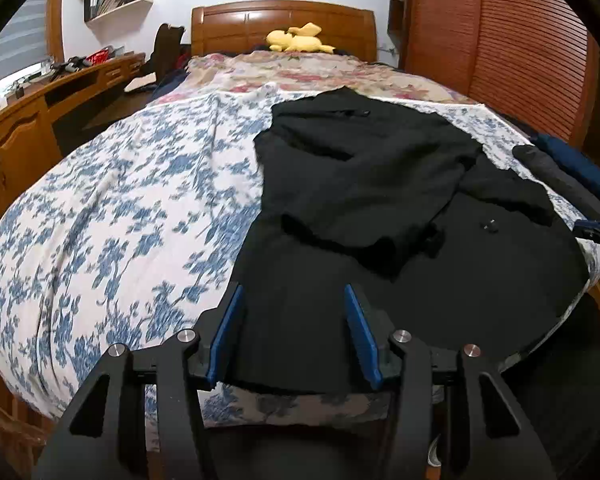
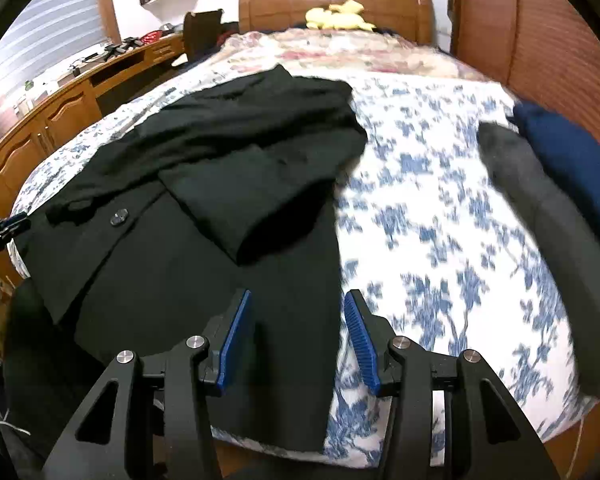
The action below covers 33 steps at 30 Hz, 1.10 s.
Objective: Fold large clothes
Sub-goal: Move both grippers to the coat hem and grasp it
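A large black coat [image 1: 380, 184] lies spread on a bed with a blue-and-white floral cover [image 1: 140, 200], its sleeves folded in over the body and one button showing. My left gripper [image 1: 293, 287] hovers at the coat's near hem by its left corner. Its blue pads [image 1: 228, 332] stand apart with flat cloth between them, so it is open. In the right wrist view the same coat [image 2: 220, 168] fills the left half of the bed cover [image 2: 440, 220]. My right gripper [image 2: 298, 292] is open over the coat's right edge at the hem, with nothing pinched.
Folded navy clothing [image 2: 572, 160] and a grey piece [image 2: 540, 216] lie along the bed's right side. A yellow plush toy [image 1: 298, 38] sits by the wooden headboard [image 1: 284, 24]. A wooden desk [image 1: 40, 112] runs along the left, and a slatted wardrobe [image 1: 500, 40] stands on the right.
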Motion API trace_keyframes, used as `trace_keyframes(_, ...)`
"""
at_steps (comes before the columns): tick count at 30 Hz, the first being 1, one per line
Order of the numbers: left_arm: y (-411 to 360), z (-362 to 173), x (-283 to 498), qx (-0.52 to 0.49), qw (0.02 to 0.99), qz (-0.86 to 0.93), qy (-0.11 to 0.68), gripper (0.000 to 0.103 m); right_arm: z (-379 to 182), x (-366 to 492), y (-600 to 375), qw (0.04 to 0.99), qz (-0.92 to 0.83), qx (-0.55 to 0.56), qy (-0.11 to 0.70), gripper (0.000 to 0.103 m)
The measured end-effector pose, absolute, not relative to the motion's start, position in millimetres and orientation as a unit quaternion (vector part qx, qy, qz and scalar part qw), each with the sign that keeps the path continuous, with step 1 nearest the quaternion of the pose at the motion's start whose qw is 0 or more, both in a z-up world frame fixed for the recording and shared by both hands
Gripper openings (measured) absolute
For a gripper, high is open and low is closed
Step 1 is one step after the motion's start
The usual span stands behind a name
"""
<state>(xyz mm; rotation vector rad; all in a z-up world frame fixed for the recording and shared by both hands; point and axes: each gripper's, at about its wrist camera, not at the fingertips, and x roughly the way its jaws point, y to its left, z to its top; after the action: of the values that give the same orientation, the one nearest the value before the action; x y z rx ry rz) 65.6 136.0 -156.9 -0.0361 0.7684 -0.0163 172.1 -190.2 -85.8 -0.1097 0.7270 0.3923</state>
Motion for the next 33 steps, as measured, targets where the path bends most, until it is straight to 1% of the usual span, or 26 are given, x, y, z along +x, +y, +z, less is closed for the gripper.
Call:
trace_keyframes(4,139.9,-162.6,63.1,-0.019,0.923,0.0,0.383,0.053,-94.6,172.1,-193.6,0.908,0.199,-0.055,0.364,0.05)
trace_keyframes(10,145.1,-167.1,61.2,-0.015,0.92,0.014,0.391,0.053,-100.7,171.1,-182.6,0.907,0.212,-0.071,0.357,0.049)
trace_keyframes(11,147.3,-167.8,60.7,-0.016,0.92,0.016,0.392,0.053,-99.3,169.5,-182.8,0.906,0.224,-0.063,0.355,0.047)
trace_keyframes(17,160.4,-176.8,53.3,-0.048,0.916,0.009,0.398,0.053,-95.7,156.8,-181.1,0.906,0.246,-0.055,0.341,0.047)
trace_keyframes(26,159.7,-178.5,50.0,-0.056,0.916,0.009,0.397,0.053,-99.6,160.4,-184.4,0.91,0.212,-0.077,0.347,0.047)
trace_keyframes(33,160.3,-179.1,50.3,-0.057,0.916,0.009,0.397,0.053,-98.3,162.8,-196.5,0.917,0.185,-0.057,0.348,0.047)
